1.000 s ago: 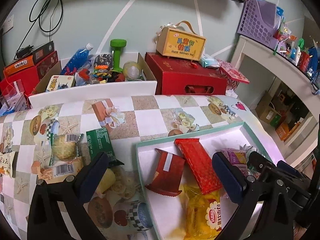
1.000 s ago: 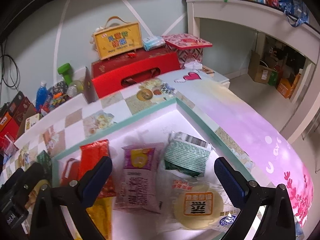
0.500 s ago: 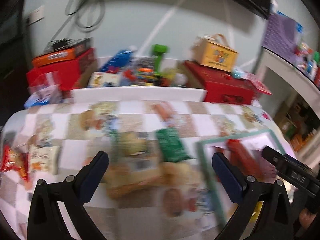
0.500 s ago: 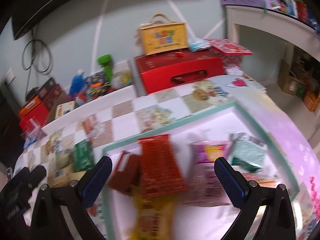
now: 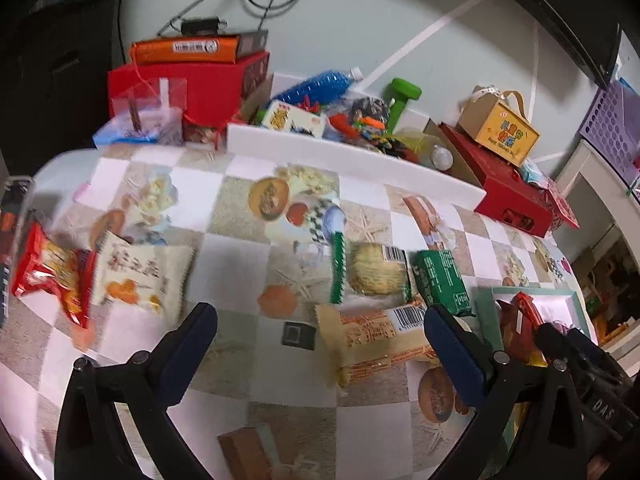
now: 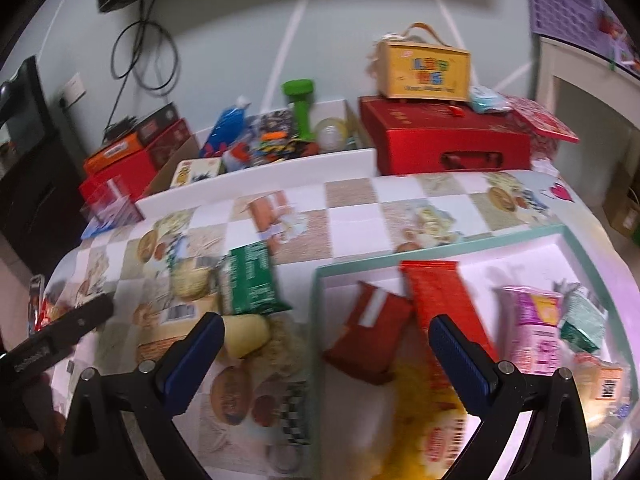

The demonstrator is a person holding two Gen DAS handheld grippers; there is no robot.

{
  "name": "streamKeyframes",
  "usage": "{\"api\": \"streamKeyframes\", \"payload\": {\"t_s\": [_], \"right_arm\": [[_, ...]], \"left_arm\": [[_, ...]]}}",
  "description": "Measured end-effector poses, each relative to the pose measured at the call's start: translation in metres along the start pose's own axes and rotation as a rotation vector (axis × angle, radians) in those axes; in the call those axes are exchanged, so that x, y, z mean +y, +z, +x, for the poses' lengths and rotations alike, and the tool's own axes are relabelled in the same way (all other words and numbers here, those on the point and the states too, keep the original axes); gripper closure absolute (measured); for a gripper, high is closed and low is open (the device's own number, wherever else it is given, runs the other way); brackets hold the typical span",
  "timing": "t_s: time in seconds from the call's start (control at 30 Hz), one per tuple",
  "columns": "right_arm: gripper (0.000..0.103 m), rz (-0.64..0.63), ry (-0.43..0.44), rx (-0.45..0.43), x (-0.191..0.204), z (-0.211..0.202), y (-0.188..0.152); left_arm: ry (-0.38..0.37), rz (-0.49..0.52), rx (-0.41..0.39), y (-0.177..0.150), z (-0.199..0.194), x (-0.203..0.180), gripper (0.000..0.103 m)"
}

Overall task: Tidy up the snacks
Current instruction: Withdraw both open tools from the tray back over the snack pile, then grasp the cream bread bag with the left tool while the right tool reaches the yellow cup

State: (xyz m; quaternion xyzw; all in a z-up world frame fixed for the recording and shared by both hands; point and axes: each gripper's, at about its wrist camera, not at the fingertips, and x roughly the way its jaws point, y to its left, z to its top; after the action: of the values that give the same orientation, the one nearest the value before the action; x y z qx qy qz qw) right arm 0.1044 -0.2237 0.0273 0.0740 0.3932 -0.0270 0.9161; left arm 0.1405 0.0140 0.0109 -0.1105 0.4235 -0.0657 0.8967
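Note:
My left gripper is open and empty above the checkered tablecloth. Before it lie an orange-printed cream pack, a round cake in a clear green-edged wrapper and a green pack. A white pack and a red pack lie far left. My right gripper is open and empty over the left edge of the teal-rimmed tray, which holds a dark red pack, a long red pack, a yellow pack, a pink pack and a green one.
A white box of clutter stands behind the table beside red boxes. A red gift box with a yellow carry box on top is at the back right. A white shelf is to the right.
Both grippers swung left. The left view went from the tray to the loose snacks on the tablecloth. The right view now takes in the tray's left edge and the table beside it.

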Motion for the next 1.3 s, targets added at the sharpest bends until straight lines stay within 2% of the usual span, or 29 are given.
{"api": "streamKeyframes", "payload": {"t_s": [0.1, 0.23, 0.3, 0.43, 0.63, 0.83, 0.9, 1.03, 1.13, 1.3], "right_arm": [[0.010, -0.032, 0.045, 0.011, 0.014, 0.009, -0.002], [0.029, -0.076, 0.071, 0.045, 0.029, 0.026, -0.007], [0.032, -0.085, 0.085, 0.056, 0.033, 0.031, -0.009], [0.043, -0.118, 0.103, 0.056, 0.041, 0.035, -0.009], [0.047, -0.145, 0.108, 0.090, 0.044, 0.048, -0.012], [0.047, -0.151, 0.104, 0.107, 0.043, 0.053, -0.015], [0.047, -0.156, 0.103, 0.109, 0.044, 0.054, -0.016], [0.047, -0.160, 0.093, 0.126, 0.043, 0.058, -0.018], [0.047, -0.172, 0.093, 0.122, 0.045, 0.057, -0.018], [0.047, -0.168, 0.094, 0.125, 0.045, 0.059, -0.018]], "left_arm": [[-0.033, -0.005, 0.034, -0.003, 0.012, -0.005, 0.000], [-0.045, -0.007, 0.058, -0.006, 0.023, -0.011, 0.001], [-0.052, -0.016, 0.069, -0.007, 0.027, -0.010, 0.001], [-0.056, -0.031, 0.074, -0.006, 0.031, -0.006, 0.001], [-0.091, -0.045, 0.085, -0.006, 0.037, -0.010, 0.001], [-0.120, 0.004, 0.130, -0.007, 0.052, -0.035, 0.001], [-0.096, 0.033, 0.152, -0.008, 0.060, -0.046, 0.000], [-0.094, 0.017, 0.186, -0.008, 0.070, -0.046, 0.000], [-0.033, 0.026, 0.189, -0.010, 0.071, -0.038, 0.000], [-0.013, -0.011, 0.167, -0.012, 0.063, -0.014, 0.000]]}}
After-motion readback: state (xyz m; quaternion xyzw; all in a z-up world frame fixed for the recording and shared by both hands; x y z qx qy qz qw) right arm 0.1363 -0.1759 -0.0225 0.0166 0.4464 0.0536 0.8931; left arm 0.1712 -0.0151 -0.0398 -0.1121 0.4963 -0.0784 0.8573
